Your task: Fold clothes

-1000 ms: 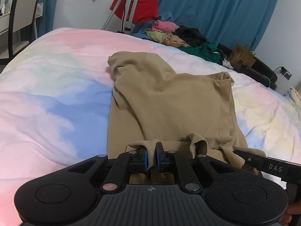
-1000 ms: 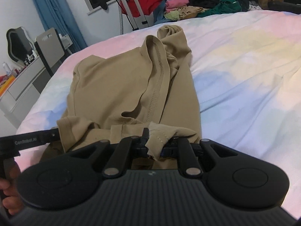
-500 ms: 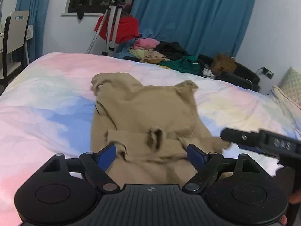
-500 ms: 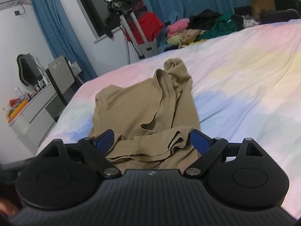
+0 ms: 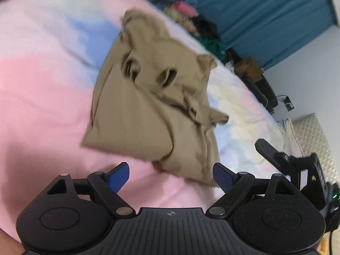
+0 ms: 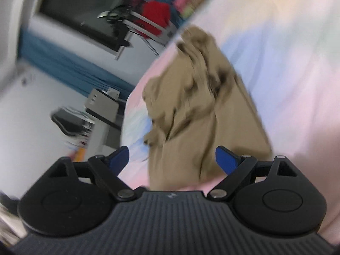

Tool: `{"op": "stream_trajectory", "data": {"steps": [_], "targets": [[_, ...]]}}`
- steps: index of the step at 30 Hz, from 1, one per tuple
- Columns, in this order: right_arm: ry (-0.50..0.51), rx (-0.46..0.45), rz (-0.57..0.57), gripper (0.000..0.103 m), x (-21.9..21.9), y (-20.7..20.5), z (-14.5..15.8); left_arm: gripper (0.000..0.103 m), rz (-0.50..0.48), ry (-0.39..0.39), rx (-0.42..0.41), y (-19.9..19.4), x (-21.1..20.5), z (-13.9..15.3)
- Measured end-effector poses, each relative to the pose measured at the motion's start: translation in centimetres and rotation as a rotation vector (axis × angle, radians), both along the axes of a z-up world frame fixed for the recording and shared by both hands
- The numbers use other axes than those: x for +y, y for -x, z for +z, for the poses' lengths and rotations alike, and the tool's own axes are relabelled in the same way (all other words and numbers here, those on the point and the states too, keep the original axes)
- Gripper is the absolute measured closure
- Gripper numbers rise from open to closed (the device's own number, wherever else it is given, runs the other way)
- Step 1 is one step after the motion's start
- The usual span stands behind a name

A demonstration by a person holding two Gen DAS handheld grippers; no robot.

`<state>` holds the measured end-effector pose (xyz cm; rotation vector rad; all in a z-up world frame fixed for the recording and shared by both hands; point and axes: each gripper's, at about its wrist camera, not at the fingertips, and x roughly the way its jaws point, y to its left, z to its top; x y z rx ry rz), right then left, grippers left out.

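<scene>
1. A tan garment (image 5: pixel 153 106) lies in a loose, partly folded heap on the bed's pastel quilt (image 5: pixel 42 85), on a patch where pink meets blue and pale yellow.
2. The left gripper (image 5: pixel 171 175) hangs just short of the garment's near edge. Its blue pads (image 5: pixel 119 175) stand wide apart, having just been opening, and nothing is between them; the cloth lies ahead of the fingers, untouched.
3. The right gripper (image 6: pixel 172 159) is the same: jaws spread wide, just opened, pads clear of the fabric. From its tilted, blurred view the garment (image 6: pixel 201 110) runs away from the fingers across the quilt (image 6: pixel 297 63).
4. In the left wrist view the right gripper's black body (image 5: pixel 297 165) shows at the right edge, beside the garment's near corner.
5. Beyond the bed a pile of mixed clothes (image 5: pixel 195 23) sits against the blue curtain (image 5: pixel 265 10).
6. The right wrist view catches something red (image 6: pixel 155 17) on a metal stand and a grey chair (image 6: pixel 102 104) by the wall, both smeared by motion.
</scene>
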<state>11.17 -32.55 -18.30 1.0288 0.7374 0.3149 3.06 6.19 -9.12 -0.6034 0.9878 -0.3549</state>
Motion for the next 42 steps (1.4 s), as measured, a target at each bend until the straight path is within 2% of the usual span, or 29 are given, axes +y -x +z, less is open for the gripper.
{"op": "stream_trajectory", "data": {"steps": [4, 8, 10, 12, 16, 17, 19, 21, 22, 24, 26, 28, 34, 39, 42], "targets": [[-0.116, 0.109, 0.027, 0.012, 0.5, -0.6, -2.9, 0.016, 0.046, 0.032, 0.070, -1.1, -0.1, -2.2], [-0.184, 0.194, -0.005, 0.012, 0.7, -1.1, -5.4, 0.016, 0.144, 0.089, 0.083, -1.8, 0.9, -3.8], [-0.195, 0.218, -0.041, 0.029, 0.6, -1.1, -6.1, 0.016, 0.208, 0.138, 0.084, -1.9, 1.6, -4.3], [-0.205, 0.225, -0.079, 0.036, 0.2, -1.0, -6.5, 0.020, 0.266, 0.171, 0.080, -1.9, 2.3, -4.7], [-0.161, 0.230, -0.192, 0.061, -0.7, -0.4, -6.4, 0.029, 0.325, 0.146, 0.054, -1.9, 3.1, -4.5], [-0.149, 0.235, -0.216, 0.064, -0.9, -0.2, -6.4, 0.031, 0.330, 0.144, 0.054, -1.9, 3.3, -4.5], [-0.135, 0.239, -0.247, 0.077, -1.5, -0.1, -6.5, 0.040, 0.344, 0.135, 0.049, -1.9, 3.3, -4.5], [-0.121, 0.237, -0.256, 0.085, -1.7, -0.2, -6.5, 0.057, 0.356, 0.120, 0.038, -1.8, 3.5, -4.3], [-0.112, 0.228, -0.261, 0.090, -1.7, -0.1, -6.3, 0.062, 0.358, 0.116, 0.032, -1.7, 3.7, -4.1], [-0.096, 0.206, -0.278, 0.092, -1.7, 0.0, -6.0, 0.085, 0.362, 0.123, 0.018, -1.7, 4.2, -3.7], [-0.077, 0.179, -0.296, 0.093, -2.0, -0.1, -5.5, 0.090, 0.363, 0.143, 0.000, -1.7, 4.5, -3.4], [-0.070, 0.154, -0.300, 0.094, -2.2, -0.1, -5.1, 0.091, 0.380, 0.165, -0.022, -1.5, 4.9, -2.9], [-0.032, 0.050, -0.299, 0.094, -2.2, 0.0, -3.0, 0.093, 0.349, 0.154, -0.152, -0.6, 4.1, -0.2], [-0.003, -0.047, -0.281, 0.094, -2.1, 1.0, 0.5, 0.093, 0.342, 0.183, -0.218, 1.1, 4.0, 2.8], [0.007, -0.103, -0.270, 0.094, -2.1, 2.6, 3.0, 0.093, 0.335, 0.178, -0.259, 3.5, 3.8, 5.0]]}}
